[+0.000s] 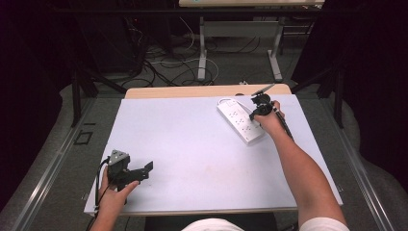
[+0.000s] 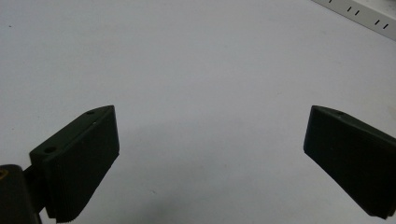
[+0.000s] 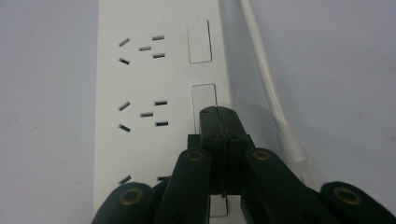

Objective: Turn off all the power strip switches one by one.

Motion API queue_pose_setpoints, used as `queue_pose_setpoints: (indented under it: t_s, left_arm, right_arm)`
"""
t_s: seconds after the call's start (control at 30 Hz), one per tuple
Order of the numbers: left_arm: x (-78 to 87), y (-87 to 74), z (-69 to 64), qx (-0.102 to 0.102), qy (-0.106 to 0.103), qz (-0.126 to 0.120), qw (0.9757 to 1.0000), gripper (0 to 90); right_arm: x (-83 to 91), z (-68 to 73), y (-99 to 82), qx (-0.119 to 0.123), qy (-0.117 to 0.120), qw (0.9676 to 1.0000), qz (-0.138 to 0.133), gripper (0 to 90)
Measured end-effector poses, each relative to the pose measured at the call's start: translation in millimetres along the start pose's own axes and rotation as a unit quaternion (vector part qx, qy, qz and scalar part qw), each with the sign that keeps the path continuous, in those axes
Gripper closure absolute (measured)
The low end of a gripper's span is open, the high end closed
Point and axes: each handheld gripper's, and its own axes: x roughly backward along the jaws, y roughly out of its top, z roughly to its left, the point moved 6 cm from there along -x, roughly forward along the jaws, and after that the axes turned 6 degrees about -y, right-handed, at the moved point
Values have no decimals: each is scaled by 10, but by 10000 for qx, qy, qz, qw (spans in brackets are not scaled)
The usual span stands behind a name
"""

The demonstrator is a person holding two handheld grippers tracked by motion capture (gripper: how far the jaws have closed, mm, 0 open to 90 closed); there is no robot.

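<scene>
A white power strip point(image 1: 240, 121) lies at an angle on the far right of the white table point(image 1: 192, 144). My right gripper point(image 1: 253, 113) is shut and its tips rest on the strip's near edge. In the right gripper view the closed tips point(image 3: 218, 113) touch a rectangular switch point(image 3: 203, 99) on the power strip point(image 3: 140, 84), beside its sockets. The strip's white cable point(image 3: 266, 70) runs along the right. My left gripper point(image 1: 146, 169) is held low at the front left, open, with bare table between its jaws point(image 2: 210, 114).
A wooden strip point(image 1: 192, 91) borders the table's far edge. Beyond it, cables point(image 1: 168, 67) lie on the floor beside the legs of another desk point(image 1: 202, 53). A corner of the power strip point(image 2: 359, 11) appears at the top right of the left gripper view.
</scene>
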Motion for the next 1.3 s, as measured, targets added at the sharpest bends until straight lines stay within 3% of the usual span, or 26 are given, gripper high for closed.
queue_pose_setpoints:
  t_s: [0.1, 0.5, 0.53, 0.57, 0.7, 0.77, 0.8, 0.83, 1.17, 1.2, 1.3]
  left_arm:
    - [0, -2, -14, -35, 11, -1, 10000, 19]
    - [-7, -6, -29, -101, 46, -12, 9999, 3]
    - [-3, -6, -31, -101, 32, -2, 9999, 3]
    - [-3, -3, -32, -96, 25, -21, 9999, 3]
    - [1, 8, -31, -57, 46, -93, 9999, 2]
    - [1, 9, -32, -62, 29, -99, 9999, 2]
    - [0, 8, -32, -90, 24, -87, 9999, 2]
    - [0, 6, -38, -118, 24, -74, 9999, 2]
    - [-1, 32, -68, -216, -33, -147, 9997, 2]
    - [-1, 30, -70, -219, -26, -130, 9997, 2]
    - [-11, 29, -73, -220, -19, -138, 9997, 2]
  right_arm:
    - [35, -10, -12, 16, 39, 9999, -149, 900]
    - [175, 25, -91, 116, 16, 9999, -114, 900]
    - [173, 24, -88, 175, 43, 9996, -218, 900]
    - [195, 31, -104, 156, 24, 9998, -118, 900]
    - [204, 32, -145, 284, 37, 9995, -144, 900]
    - [205, 42, -174, 233, 32, 9997, -95, 900]
    - [204, 28, -190, 351, 72, 9993, -120, 900]
    - [197, 37, -203, 228, 41, 9997, -89, 900]
    - [183, 10, -298, 235, -13, 9997, -7, 900]
    - [172, -6, -303, 377, -3, 9993, -42, 900]
    - [169, -15, -326, 234, -26, 9997, 56, 900]
